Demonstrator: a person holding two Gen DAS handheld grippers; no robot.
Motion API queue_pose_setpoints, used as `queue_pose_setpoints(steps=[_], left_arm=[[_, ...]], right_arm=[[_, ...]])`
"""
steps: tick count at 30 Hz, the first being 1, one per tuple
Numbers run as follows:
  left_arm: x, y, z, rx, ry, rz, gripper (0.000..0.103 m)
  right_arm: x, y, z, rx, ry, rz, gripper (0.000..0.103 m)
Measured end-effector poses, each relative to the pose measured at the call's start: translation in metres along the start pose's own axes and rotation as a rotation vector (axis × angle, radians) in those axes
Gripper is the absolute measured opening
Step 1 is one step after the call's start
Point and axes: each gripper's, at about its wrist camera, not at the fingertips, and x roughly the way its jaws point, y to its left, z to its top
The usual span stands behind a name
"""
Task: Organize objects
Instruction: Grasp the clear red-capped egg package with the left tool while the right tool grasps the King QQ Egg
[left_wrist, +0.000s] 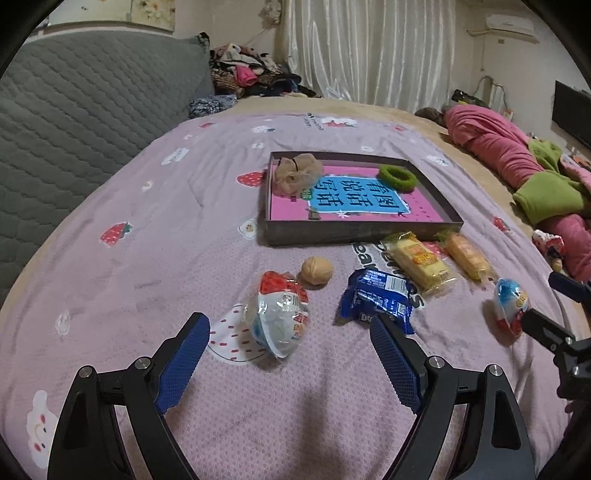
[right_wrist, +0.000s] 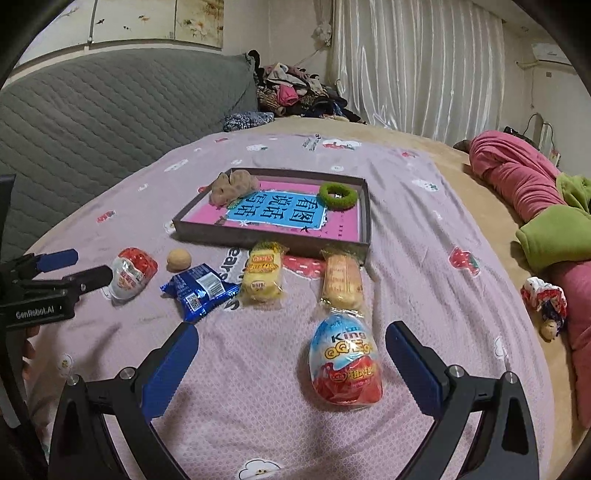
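Your left gripper (left_wrist: 288, 334) hangs over the bed (left_wrist: 110, 280) with its fingers (left_wrist: 181, 362) spread wide and nothing between the pads. Just beyond them, left of centre in the left wrist view, a red-and-white toy egg (left_wrist: 282, 314) lies on its side on the mauve strawberry-print sheet, close to the left finger but not touching it. A walnut (left_wrist: 317, 270) sits right behind that egg, and a blue snack packet (left_wrist: 376, 299) lies just past your right fingertip.

Your right gripper (right_wrist: 291, 341) is likewise wide open and empty (its pads are clear of everything). A blue-and-red Kinder-style egg (right_wrist: 345, 363) lies between its fingers, nearer the right one, with a gap on both sides.

Behind the eggs, two yellow wrapped cakes (right_wrist: 263, 276) and (right_wrist: 341, 280) lie side by side, pointing towards a shallow dark tray (right_wrist: 273, 240) at mid-frame. The tray holds a pink book with a blue title panel (right_wrist: 280, 214), a beige scrunchie (right_wrist: 232, 188) in its upper left corner and a green fuzzy hair tie (right_wrist: 338, 195) in its upper right.

Pink and green bedding (right_wrist: 535, 192) is heaped along the right edge of the frame.
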Motion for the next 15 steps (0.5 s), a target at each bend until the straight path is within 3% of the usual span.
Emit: queue_pose_setpoints(steps=[10, 15], left_arm=[[0.016, 0.004, -0.004, 0.024, 0.028, 0.044, 0.089], [0.032, 0.008, -0.007, 0.005, 0.075, 0.014, 0.089]], right_arm=[[0.006, -0.011, -0.003, 0.03, -0.003, -0.019, 0.102], [0.017, -0.016, -0.007, 0.039, 0.032, -0.026, 0.102]])
